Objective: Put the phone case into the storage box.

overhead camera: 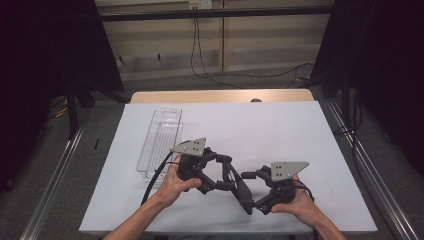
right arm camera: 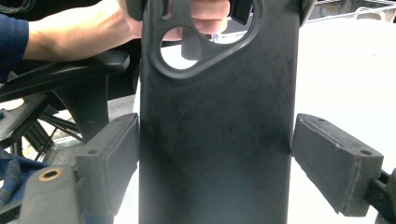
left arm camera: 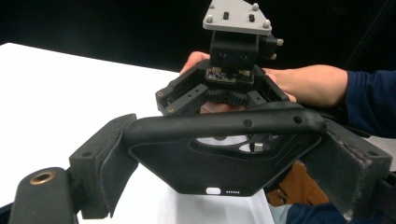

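1. Far left on the white table sheet (overhead camera: 280,130) there's a clear plastic tray (overhead camera: 161,140), long and narrow, lying at about 10 o'clock from the left gripper (overhead camera: 222,175). Nothing touches it.
2. The left gripper sits in the person's left hand (overhead camera: 175,184), low and left of centre in the high view. Its jaws point toward 3 o'clock, at the other gripper.
3. In the left gripper view it's clamped on a black phone case (left arm camera: 224,154). The case lies crosswise between the pads, both ends pressed against them, camera cutout up top and a small port slot on the lower edge.
4. From above the case (overhead camera: 240,186) shows as a thin dark slab running from about 11 o'clock down to 5 o'clock, held up off the sheet between the two grippers.
5. The right gripper (overhead camera: 252,190) is in the right hand (overhead camera: 300,202), at 4 o'clock from the left one, jaws aimed back toward 9 o'clock.
6. In the right gripper view the case (right arm camera: 217,140) stands lengthwise between its jaws. The left pad (right arm camera: 109,154) is right up against the case edge, while the right pad (right arm camera: 336,161) stands just off the other edge with a sliver of gap, so those jaws are spread wide and not squeezing it.
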Demonstrator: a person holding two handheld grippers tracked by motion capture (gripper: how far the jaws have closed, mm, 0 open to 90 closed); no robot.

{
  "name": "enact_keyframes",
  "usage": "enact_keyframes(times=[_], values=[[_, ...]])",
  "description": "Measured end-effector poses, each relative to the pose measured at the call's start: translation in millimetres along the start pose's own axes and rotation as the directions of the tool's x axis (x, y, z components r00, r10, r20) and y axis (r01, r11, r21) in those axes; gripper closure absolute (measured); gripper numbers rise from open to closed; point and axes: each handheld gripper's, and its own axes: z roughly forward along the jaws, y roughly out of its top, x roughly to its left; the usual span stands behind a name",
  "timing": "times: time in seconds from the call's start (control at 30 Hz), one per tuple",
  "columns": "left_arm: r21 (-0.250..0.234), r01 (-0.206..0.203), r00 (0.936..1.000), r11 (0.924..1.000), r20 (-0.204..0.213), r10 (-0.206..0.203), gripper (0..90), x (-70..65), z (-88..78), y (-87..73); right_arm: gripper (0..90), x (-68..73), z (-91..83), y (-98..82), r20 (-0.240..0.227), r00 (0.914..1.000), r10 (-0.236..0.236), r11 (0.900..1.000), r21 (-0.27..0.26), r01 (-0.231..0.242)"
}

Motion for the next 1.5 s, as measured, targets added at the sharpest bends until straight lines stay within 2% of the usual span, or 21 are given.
enact_keyframes(times=[0.2,0.37,0.43,0.57,0.67,0.8,0.87,0.93,1.03,1.13,1.17,1.2,1.23,1.27,1.33,1.43,1.5], values=[[-0.014,0.013,0.9989,0.9998,-0.044,-0.013,14.2,-0.6,-6.3,4.8,9.4,-0.6,-0.3,0.1,0.013,0.9998,0.013,1.0,-0.008,-0.013],[-0.012,0.021,0.9954,0.9997,-0.093,-0.022,14.2,-0.9,-11.7,6.6,1.1,-2.0,-2.6,0.3,0.07,0.9969,0.038,0.999,-0.028,-0.036],[-0.012,0.023,0.9934,0.9997,-0.112,-0.024,14.2,-0.7,-13.3,7.0,1.3,-3.0,-4.0,0.2,0.087,0.9951,0.047,0.998,-0.039,-0.044],[-0.017,0.03,0.9911,0.9994,-0.13,-0.032,14.2,-0.8,-16.3,7.9,0.2,-4.2,-7.1,0.3,0.146,0.9866,0.071,0.996,-0.059,-0.063],[-0.019,0.033,0.9886,0.9993,-0.146,-0.036,14.2,-1.1,-18.8,8.5,0.0,-5.2,-9.8,0.2,0.173,0.9811,0.088,0.995,-0.071,-0.076],[-0.027,0.038,0.9856,0.9989,-0.164,-0.042,14.2,-1.1,-22.2,9.4,0.2,-6.5,-11.6,-0.8,0.222,0.9681,0.116,0.992,-0.071,-0.103],[-0.029,0.039,0.9843,0.9988,-0.171,-0.043,14.2,-1.3,-24.0,9.9,0.7,-6.9,-12.0,-1.0,0.233,0.9649,0.121,0.992,-0.067,-0.109],[-0.034,0.04,0.9828,0.9986,-0.179,-0.045,14.2,-1.7,-26.1,10.3,0.4,-6.7,-12.7,-1.4,0.227,0.9654,0.128,0.991,-0.072,-0.115],[-0.041,0.048,0.9785,0.998,-0.199,-0.055,14.2,-2.3,-28.5,9.0,0.5,-6.1,-13.0,-1.4,0.265,0.9561,0.125,0.992,-0.066,-0.112],[-0.038,0.058,0.9742,0.9976,-0.216,-0.065,14.2,-1.8,-30.3,7.5,0.6,-6.2,-14.4,-1.9,0.3,0.9428,0.145,0.989,-0.071,-0.13],[-0.04,0.06,0.9729,0.9974,-0.221,-0.067,14.2,-1.6,-30.9,7.6,0.1,-6.2,-14.9,-1.9,0.315,0.9389,0.138,0.99,-0.07,-0.122],[-0.042,0.059,0.9712,0.9974,-0.229,-0.067,14.2,-1.6,-31.8,7.9,0.2,-5.8,-15.3,-1.6,0.347,0.9288,0.13,0.991,-0.067,-0.114],[-0.044,0.06,0.97,0.9972,-0.233,-0.069,14.2,-1.8,-32.6,8.4,0.5,-5.4,-15.6,-1.3,0.365,0.9226,0.125,0.992,-0.063,-0.11],[-0.045,0.06,0.9688,0.9972,-0.238,-0.069,14.2,-2.1,-33.6,8.9,0.4,-5.4,-16.1,-1.3,0.371,0.9208,0.122,0.992,-0.061,-0.107],[-0.045,0.062,0.9635,0.9971,-0.258,-0.072,14.2,-3.2,-35.2,9.7,0.2,-4.9,-16.9,-1.6,0.4,0.9073,0.129,0.992,-0.066,-0.112],[-0.049,0.061,0.9574,0.997,-0.28,-0.072,14.2,-5.3,-37.3,11.3,0.3,-4.4,-18.3,-2.5,0.426,0.8955,0.129,0.991,-0.075,-0.107],[-0.052,0.062,0.9534,0.9967,-0.292,-0.075,14.2,-6.1,-39.1,12.3,0.5,-3.4,-19.8,-2.8,0.432,0.8917,0.134,0.991,-0.08,-0.11]])
